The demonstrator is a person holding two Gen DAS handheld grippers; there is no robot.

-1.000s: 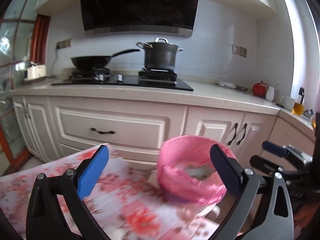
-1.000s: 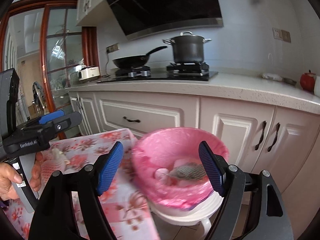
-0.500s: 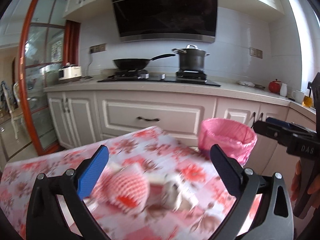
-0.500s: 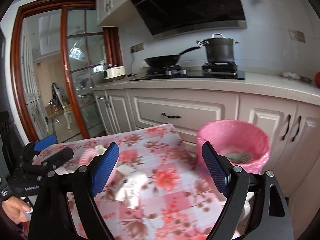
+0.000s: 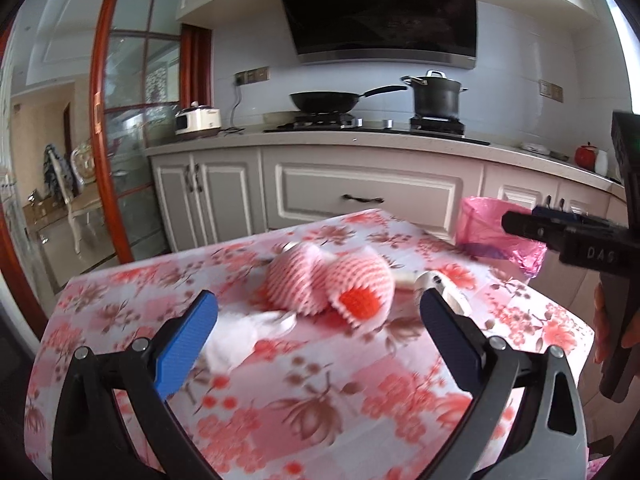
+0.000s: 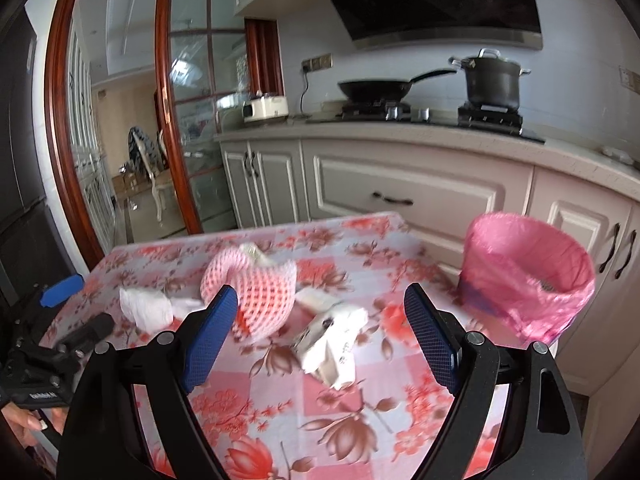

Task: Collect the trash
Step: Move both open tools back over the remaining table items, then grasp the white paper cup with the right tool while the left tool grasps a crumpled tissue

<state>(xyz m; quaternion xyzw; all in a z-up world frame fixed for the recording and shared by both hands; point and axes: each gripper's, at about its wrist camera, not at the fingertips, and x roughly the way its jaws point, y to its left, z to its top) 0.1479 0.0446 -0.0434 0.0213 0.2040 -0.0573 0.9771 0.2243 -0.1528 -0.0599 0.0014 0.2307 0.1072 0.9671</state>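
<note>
Left view: my left tongs (image 5: 318, 322) wide, empty; foam nets (image 5: 332, 282) frame centre, light, squashy, pinch a rim.
Right view: my right tongs (image 6: 320, 324) wide, empty; wrapper (image 6: 332, 340) centre, limp; bin (image 6: 524, 276) right.

Right gripper (image 6: 320, 320) spread wide above floral desk (image 6: 360, 408), crumpled paper (image 6: 332, 344) between blue fingers, pink foam net (image 6: 256, 292) at 11 o'clock, pink-lined bin (image 6: 524, 272) at 2 o'clock

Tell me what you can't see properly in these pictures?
- Bin: right view, its near wall hides most of what's inside; left view, the right gripper covers part of it.
- Crumpled wrapper: motion blur, print unreadable.
- White tissue: left view, blurred, partly behind a finger.
</note>
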